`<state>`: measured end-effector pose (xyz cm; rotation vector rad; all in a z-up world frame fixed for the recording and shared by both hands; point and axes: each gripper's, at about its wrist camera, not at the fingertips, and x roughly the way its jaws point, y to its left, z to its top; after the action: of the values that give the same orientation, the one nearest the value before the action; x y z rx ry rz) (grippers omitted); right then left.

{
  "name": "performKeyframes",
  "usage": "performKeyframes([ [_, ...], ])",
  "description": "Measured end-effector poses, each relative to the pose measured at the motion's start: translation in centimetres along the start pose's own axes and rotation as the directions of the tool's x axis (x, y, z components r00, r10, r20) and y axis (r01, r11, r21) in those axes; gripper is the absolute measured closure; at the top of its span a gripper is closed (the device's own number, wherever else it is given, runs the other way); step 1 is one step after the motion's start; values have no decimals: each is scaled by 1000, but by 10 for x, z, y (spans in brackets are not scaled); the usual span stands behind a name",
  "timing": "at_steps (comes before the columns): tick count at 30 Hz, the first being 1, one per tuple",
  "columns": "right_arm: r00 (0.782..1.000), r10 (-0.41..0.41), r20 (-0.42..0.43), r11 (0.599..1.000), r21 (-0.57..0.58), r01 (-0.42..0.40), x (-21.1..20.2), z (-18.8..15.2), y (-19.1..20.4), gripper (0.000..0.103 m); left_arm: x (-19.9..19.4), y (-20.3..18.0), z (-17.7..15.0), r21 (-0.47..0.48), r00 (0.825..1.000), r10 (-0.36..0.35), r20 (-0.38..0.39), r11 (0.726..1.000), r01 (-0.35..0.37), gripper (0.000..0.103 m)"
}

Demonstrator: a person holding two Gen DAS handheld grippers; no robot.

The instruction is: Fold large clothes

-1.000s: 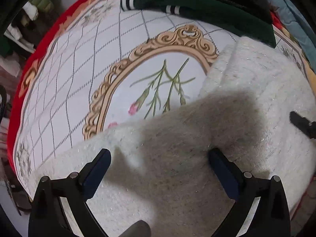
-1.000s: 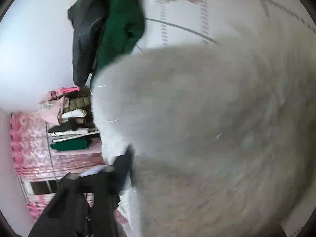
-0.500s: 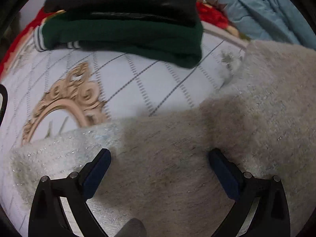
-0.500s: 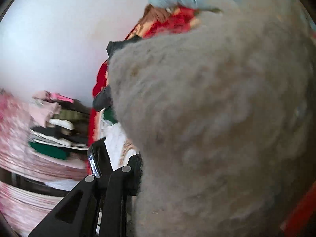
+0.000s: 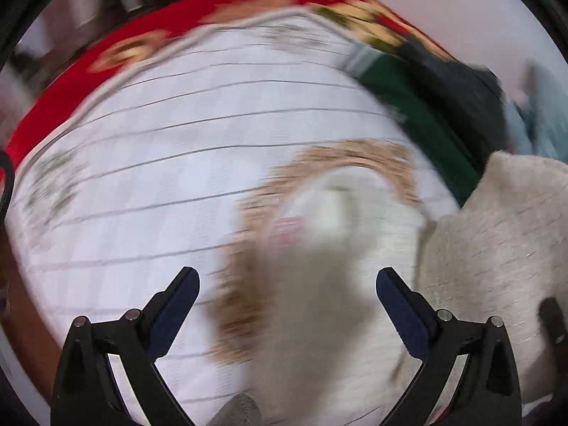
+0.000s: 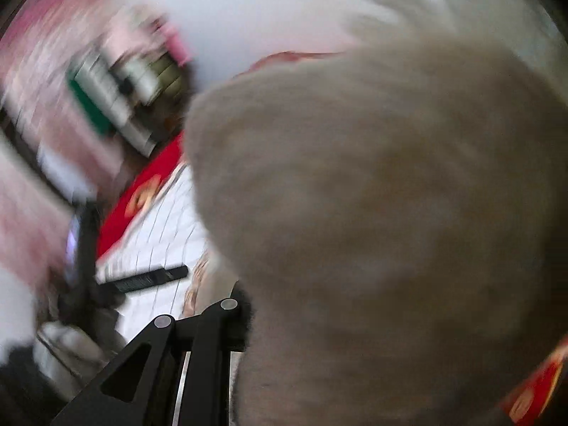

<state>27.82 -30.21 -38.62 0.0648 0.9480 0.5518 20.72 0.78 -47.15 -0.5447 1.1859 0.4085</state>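
A fuzzy beige garment [image 5: 504, 234] lies bunched at the right of the left wrist view, on the white quilted bedspread [image 5: 177, 163]. My left gripper [image 5: 287, 298] is open and empty above the bedspread, left of the garment. In the right wrist view the same beige garment [image 6: 390, 213] fills most of the frame, draped over my right gripper; only the left finger [image 6: 198, 333] shows, pressed against the fabric. The other finger is hidden by cloth. Both views are motion-blurred.
A folded green and black clothes pile [image 5: 426, 99] sits at the bed's far right. The bedspread has a red border [image 5: 106, 71]. A shelf of folded clothes [image 6: 120, 96] stands by the wall. A dark gripper-like tool [image 6: 142, 280] shows over the bed.
My left gripper has swung left off the beige garment and is now over bare bedspread. My right gripper has kept the garment and turned, so the shelf and bed edge have shifted in view.
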Motion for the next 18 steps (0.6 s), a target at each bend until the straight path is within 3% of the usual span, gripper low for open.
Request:
performKeyframes([
  [1, 1000, -12, -13, 993, -114, 10, 12, -5, 31, 84, -6, 17, -3, -25, 1000, 17, 1, 1000, -17, 0],
  [5, 996, -9, -88, 937, -349, -22, 58, -44, 109, 84, -23, 77, -20, -71, 992, 127, 14, 989, -126, 0],
  [7, 989, -12, -145, 905, -422, -51, 88, -75, 142, 84, -21, 97, -23, -83, 987, 163, 14, 984, -161, 0],
  [12, 967, -66, -246, 856, -513, -72, 144, -128, 177, 80, -14, 129, -29, -100, 973, 230, 13, 969, -227, 0],
  [14, 961, -82, -263, 834, -546, -78, 152, -136, 185, 70, -24, 139, -28, -130, 976, 216, 22, 969, -211, 0],
  [16, 956, -59, -286, 822, -558, -116, 147, -132, 187, 45, -39, 143, -26, -158, 977, 208, 37, 967, -200, 0],
  [18, 935, 19, -355, 833, -511, -212, 131, -123, 185, 39, -59, 142, -17, -189, 981, 179, 71, 968, -163, 0],
])
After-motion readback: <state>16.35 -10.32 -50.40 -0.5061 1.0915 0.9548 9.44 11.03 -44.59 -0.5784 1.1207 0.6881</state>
